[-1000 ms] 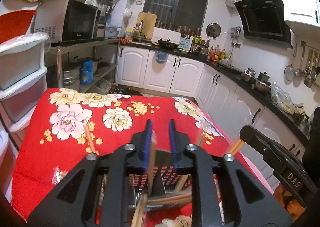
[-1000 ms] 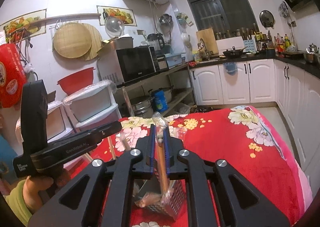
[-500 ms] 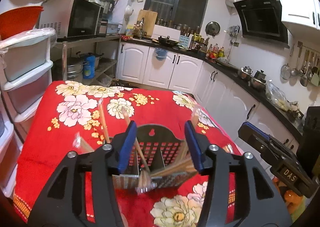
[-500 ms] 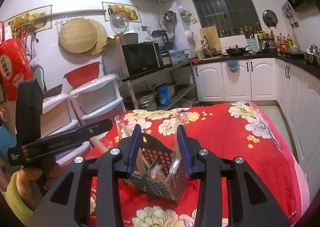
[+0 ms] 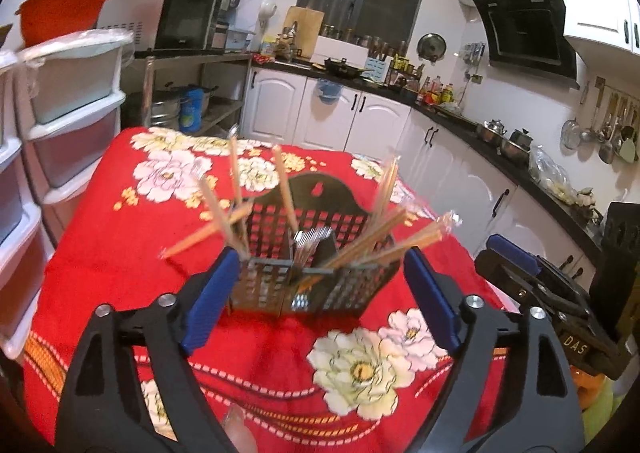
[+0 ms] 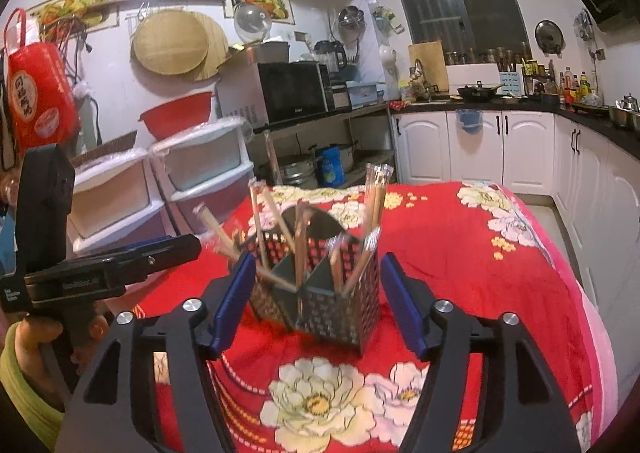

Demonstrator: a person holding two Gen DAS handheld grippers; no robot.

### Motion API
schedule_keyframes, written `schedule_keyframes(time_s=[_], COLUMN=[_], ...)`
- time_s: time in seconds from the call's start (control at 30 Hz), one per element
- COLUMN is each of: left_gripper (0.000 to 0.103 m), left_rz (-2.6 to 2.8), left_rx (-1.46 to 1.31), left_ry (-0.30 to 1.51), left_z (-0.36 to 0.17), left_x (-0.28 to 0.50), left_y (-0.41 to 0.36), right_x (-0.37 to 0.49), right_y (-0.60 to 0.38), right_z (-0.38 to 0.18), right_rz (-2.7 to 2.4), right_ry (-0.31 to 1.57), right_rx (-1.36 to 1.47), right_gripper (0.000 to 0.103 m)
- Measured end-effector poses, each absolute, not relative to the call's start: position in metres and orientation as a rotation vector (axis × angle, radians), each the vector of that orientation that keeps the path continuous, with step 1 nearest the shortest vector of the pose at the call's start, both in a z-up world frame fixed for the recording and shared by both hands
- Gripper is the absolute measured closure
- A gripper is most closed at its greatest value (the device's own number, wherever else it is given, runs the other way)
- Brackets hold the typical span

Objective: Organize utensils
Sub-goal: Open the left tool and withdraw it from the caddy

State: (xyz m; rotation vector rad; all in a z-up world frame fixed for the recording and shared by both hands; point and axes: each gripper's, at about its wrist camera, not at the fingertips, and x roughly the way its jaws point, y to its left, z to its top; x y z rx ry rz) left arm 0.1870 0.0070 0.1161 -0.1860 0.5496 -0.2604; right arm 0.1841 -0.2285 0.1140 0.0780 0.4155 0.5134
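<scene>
A perforated metal utensil holder (image 5: pixel 316 273) (image 6: pixel 320 293) stands on the table's red flowered cloth (image 5: pixel 120 253) (image 6: pixel 480 273). Several wrapped wooden chopsticks (image 5: pixel 376 237) (image 6: pixel 374 201) lean out of its side compartments. Metal cutlery (image 5: pixel 312 243) fills the middle one. My left gripper (image 5: pixel 320 259) sits just short of the holder, jaws opening wide, with nothing touching the blue pads. My right gripper (image 6: pixel 317 263) faces the holder from another side, jaws also opening and free of any chopstick. Each gripper shows in the other's view: right gripper (image 5: pixel 532 281), left gripper (image 6: pixel 108 269) held by a hand (image 6: pixel 36 341).
Stacked plastic drawers (image 5: pixel 68 101) (image 6: pixel 200 169) stand close to the table's left side. White kitchen cabinets (image 5: pixel 440 157) (image 6: pixel 480 149) with a dark counter run behind and to the right. A microwave (image 6: pixel 288 93) sits on a shelf beyond the table.
Both grippers went from shut on chopsticks over the holder to wide open. They drew back from it, and the let-go chopsticks now stand in the holder.
</scene>
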Motion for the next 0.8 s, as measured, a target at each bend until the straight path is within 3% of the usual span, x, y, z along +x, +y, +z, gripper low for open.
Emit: schedule_keyframes(time_s=[0.23, 0.8], left_gripper=[0.012, 0.012], left_rz=[-0.239, -0.159], left_rx=[-0.186, -0.178], left_ry=[0.566, 0.556], left_z=[0.093, 0.032], left_x=[0.168, 0.151], left_y=[0.011, 0.019], right_x=[0.171, 0.159], right_y=[-0.223, -0.223], right_z=[0.092, 0.040], right_rz=[0.497, 0.409], right_ry=[0.449, 0.430], right_rx=[0.038, -0.010], right_gripper=[0.030, 0.013])
